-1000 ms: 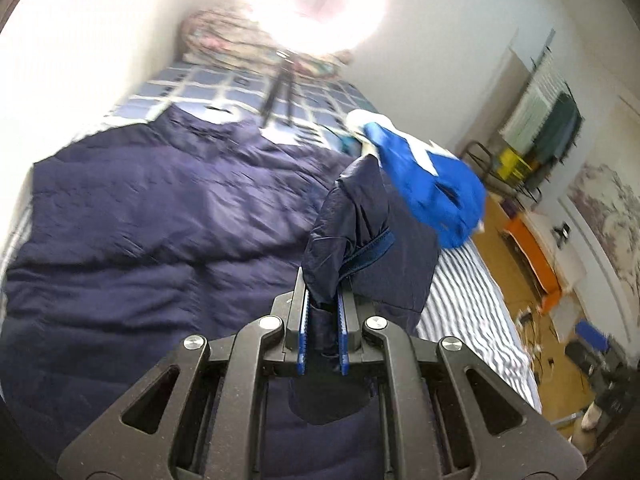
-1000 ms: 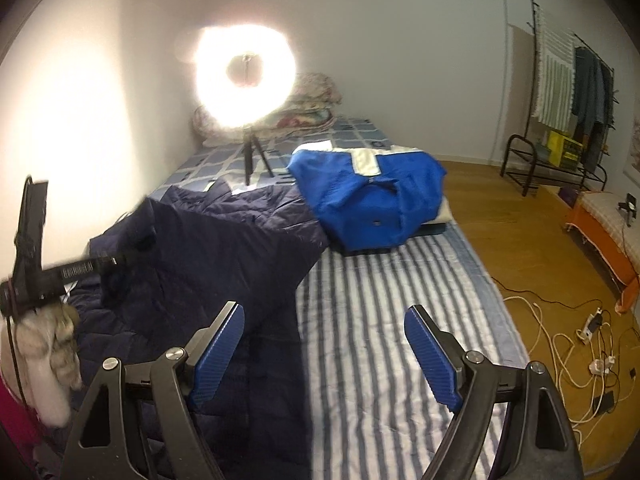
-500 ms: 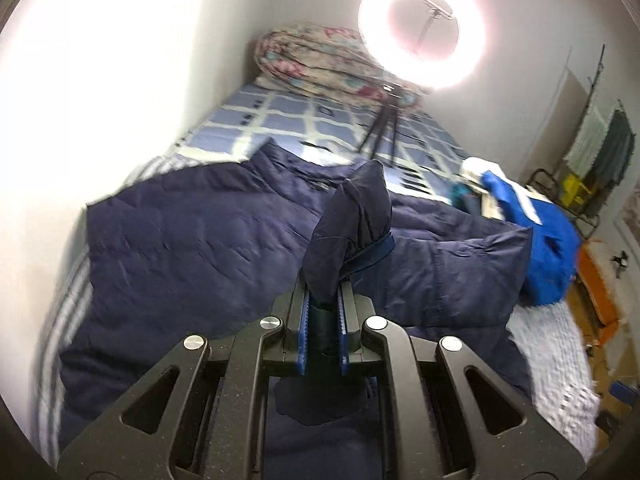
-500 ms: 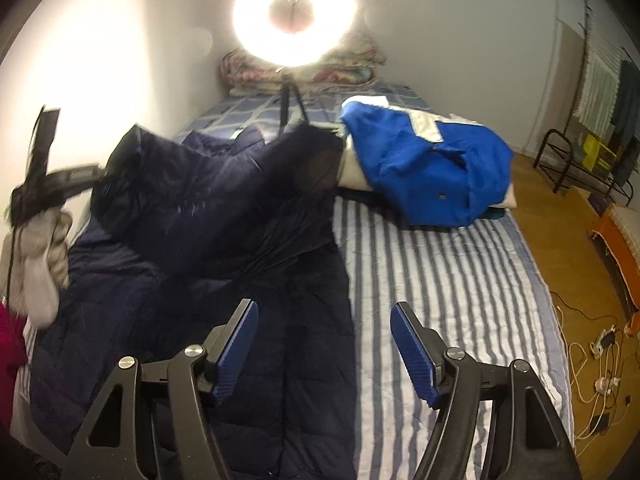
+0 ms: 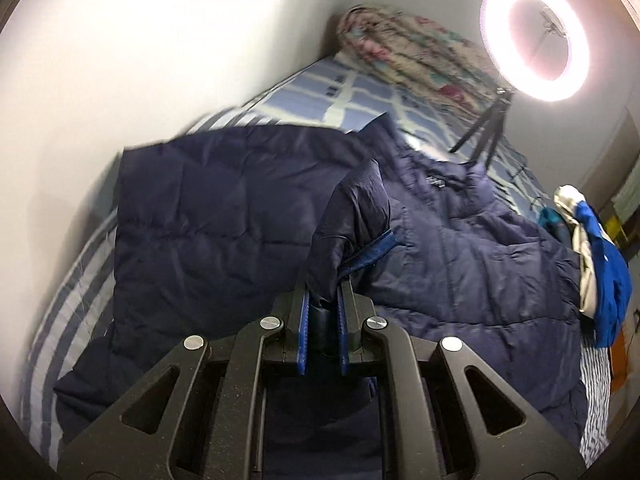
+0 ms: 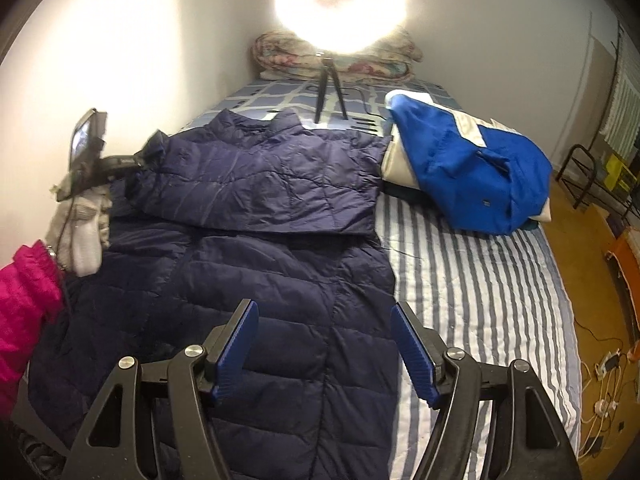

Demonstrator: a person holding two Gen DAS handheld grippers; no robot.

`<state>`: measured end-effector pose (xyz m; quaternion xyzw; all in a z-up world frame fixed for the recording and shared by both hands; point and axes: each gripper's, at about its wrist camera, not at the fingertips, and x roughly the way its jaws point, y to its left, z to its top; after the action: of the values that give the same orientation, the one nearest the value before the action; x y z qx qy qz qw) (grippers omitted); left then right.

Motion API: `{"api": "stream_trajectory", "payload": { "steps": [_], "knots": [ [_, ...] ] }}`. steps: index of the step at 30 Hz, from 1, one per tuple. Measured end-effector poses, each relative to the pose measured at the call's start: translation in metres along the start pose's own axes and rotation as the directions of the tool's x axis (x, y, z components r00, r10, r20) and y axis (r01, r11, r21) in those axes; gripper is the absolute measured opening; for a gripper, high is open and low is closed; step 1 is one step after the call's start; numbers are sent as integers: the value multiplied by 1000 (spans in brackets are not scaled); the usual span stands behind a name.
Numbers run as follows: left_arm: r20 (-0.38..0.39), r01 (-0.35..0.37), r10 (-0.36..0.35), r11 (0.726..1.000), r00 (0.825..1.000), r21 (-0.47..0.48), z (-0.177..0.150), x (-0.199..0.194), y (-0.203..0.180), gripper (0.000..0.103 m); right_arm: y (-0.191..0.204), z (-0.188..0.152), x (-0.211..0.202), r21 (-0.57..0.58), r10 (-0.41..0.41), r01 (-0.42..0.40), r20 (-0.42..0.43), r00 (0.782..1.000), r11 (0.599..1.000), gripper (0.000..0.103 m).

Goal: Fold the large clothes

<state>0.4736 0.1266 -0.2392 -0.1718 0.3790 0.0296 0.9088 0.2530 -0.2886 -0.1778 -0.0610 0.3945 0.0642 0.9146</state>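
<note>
A long navy down jacket (image 6: 280,288) lies spread on the bed, collar toward the far end. One sleeve (image 6: 272,188) is folded across its chest toward the wall. My left gripper (image 5: 324,292) is shut on that sleeve's cuff (image 5: 352,216), holding it just above the jacket body (image 5: 208,224). It also shows at the left of the right wrist view, as the left gripper (image 6: 120,162), with a gloved hand behind it. My right gripper (image 6: 324,320) hovers open over the jacket's lower part, with nothing between its blue pads (image 6: 240,336).
A blue and white jacket (image 6: 472,172) is heaped at the bed's right side. A ring light on a tripod (image 6: 330,80) stands beyond the collar, before a folded floral quilt (image 6: 288,56). Striped sheet (image 6: 480,300) lies bare on the right. Cables (image 6: 600,376) litter the floor. A pink sleeve (image 6: 24,300) is at left.
My left gripper has carried the cuff across the jacket toward the wall and lower, so the sleeve now lies over the chest. My right gripper has narrowed slightly and dipped over the jacket.
</note>
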Motion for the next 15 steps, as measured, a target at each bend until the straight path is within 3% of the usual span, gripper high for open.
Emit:
{"api": "stream_trajectory", "payload": {
  "steps": [8,9,11,12,15],
  "knots": [
    [-16,-66,67,998,998,23,3,14,8,13,7,0,2,-13,12,-12,1,1000,1000,71],
    [-24,-82,82,996,996,34,5,16,7,17,7,0,2,-12,15,-15,-1,1000,1000,71],
    [-39,-110,111,993,993,41,10,16,9,51,8,0,3,-15,18,-18,-2,1000,1000,71],
    [-25,-120,121,992,992,32,13,11,13,55,9,0,2,-19,17,-17,-2,1000,1000,71],
    [34,-116,115,993,993,20,18,-13,22,56,10,0,1,-23,19,-19,2,1000,1000,71]
  ]
}}
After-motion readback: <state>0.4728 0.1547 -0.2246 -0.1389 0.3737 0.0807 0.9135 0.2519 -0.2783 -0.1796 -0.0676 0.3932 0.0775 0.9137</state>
